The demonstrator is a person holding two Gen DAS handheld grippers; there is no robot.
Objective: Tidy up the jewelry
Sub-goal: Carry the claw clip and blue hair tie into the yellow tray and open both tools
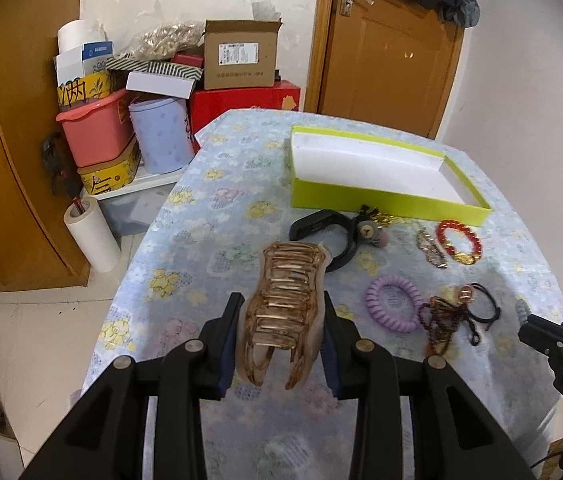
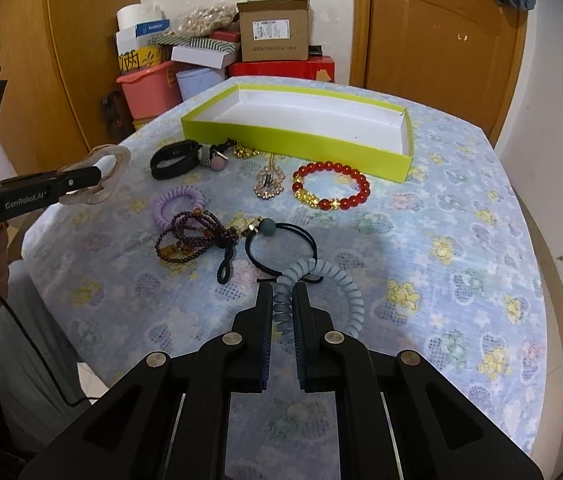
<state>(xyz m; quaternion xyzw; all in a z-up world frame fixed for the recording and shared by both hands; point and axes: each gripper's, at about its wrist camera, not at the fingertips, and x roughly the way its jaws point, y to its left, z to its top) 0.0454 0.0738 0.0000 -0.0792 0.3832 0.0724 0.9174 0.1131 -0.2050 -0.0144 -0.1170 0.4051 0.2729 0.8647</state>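
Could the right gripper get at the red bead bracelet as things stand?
Probably not right away. The path across the cloth to the red bead bracelet looks free, but the right gripper is shut on a blue-grey coil hair tie, so it would likely have to put that down first.

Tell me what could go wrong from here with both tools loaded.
The right tool pinches only one side of the blue-grey spiral hair tie, which lies over the black elastic; lifting may drag that along. The left tool holds the amber hair claw by its sides; it could slip before reaching the green box.
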